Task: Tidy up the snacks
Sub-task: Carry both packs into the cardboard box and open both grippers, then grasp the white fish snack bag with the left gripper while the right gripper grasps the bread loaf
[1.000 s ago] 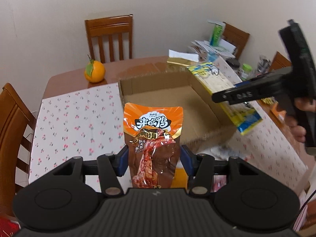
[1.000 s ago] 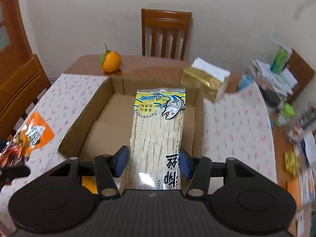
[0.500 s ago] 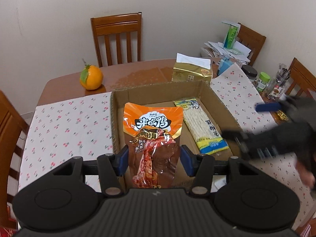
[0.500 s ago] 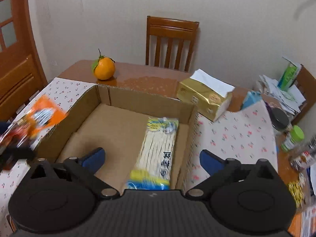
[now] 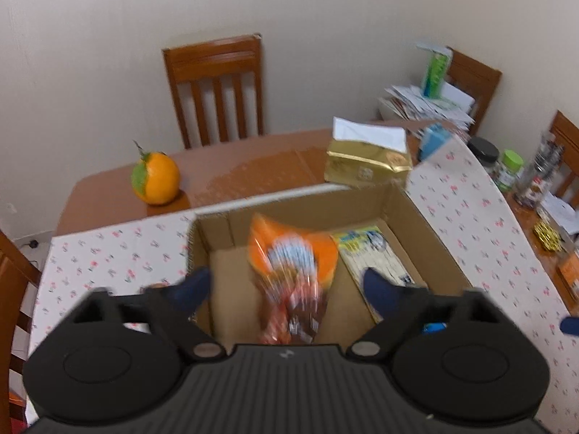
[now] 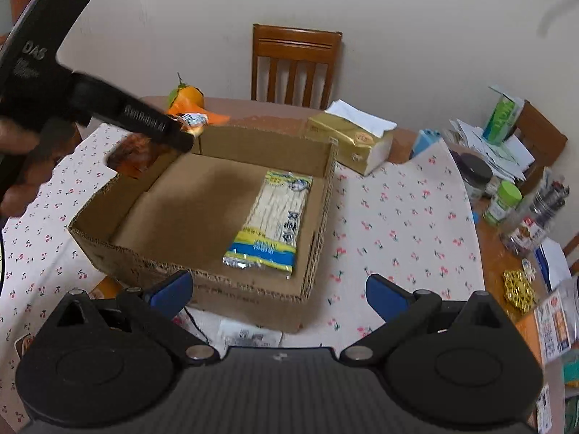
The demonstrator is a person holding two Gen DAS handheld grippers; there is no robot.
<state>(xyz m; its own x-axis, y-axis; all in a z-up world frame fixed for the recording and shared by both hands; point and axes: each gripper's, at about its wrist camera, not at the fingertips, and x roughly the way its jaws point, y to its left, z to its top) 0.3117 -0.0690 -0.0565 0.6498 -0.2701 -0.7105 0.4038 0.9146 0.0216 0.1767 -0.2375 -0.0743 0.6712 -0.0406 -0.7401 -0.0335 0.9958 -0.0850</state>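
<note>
Left gripper [image 5: 286,287]: fingers [image 5: 190,287] spreading apart, blue pads clear of the orange snack packet [image 5: 293,271], which sits blurred between them without touching either pad, above the open cardboard box [image 5: 430,228]. Cannot tell from the blur whether the packet already rests on the box floor. In the right wrist view, same packet seen over the box's far left corner, partly hidden behind the left gripper's dark body.

Right gripper [image 6: 278,291]: fingers [image 6: 387,296] wide apart, nothing between the 2 pads, hovering just short of the box's near wall. Beyond them, yellow-and-blue fish snack packet [image 6: 277,220] lying flat on the box floor along the right wall.

Box on a flowered cloth [image 6: 394,217] covering the tabletop. Past the far wall: gold tissue pack [image 6: 349,137] toward the far right, orange fruit [image 5: 155,177] near the far left corner.
</note>
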